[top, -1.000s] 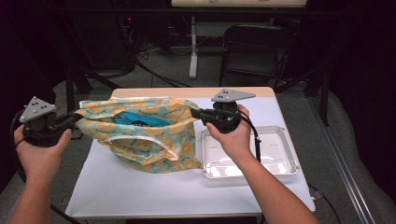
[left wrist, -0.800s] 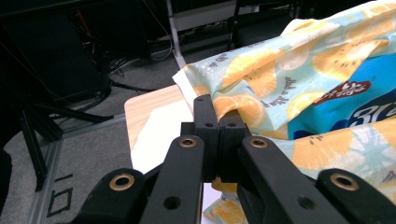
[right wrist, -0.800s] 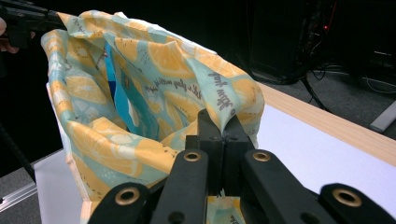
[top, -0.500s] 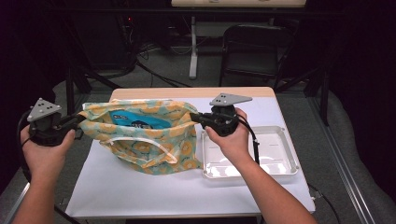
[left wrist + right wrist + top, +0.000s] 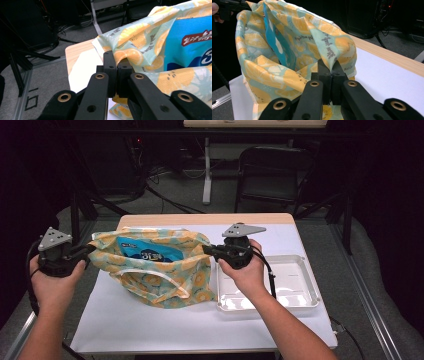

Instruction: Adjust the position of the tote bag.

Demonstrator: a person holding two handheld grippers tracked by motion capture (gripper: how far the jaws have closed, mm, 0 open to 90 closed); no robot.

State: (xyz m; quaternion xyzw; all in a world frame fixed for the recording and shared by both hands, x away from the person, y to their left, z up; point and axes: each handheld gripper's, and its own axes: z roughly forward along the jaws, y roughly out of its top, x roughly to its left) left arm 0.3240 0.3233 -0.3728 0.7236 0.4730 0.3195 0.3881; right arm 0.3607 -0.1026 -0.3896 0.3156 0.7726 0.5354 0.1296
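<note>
Fabric bag [image 5: 160,270] – pinched by left tool [image 5: 89,251] and right tool [image 5: 206,250]

— How many bags on the desk [image 5: 150,330]?
— One fabric bag [image 5: 165,280], printed with lemons, and one blue packet [image 5: 145,254] inside it.
— Trays?
— One clear plastic tray [image 5: 300,292].
— And claws?
— Two: a left claw [image 5: 91,248] and a right claw [image 5: 206,249], each pinching the bag's rim, one hand behind each.
— Anything past the desk?
— One black chair [image 5: 272,172].
</note>
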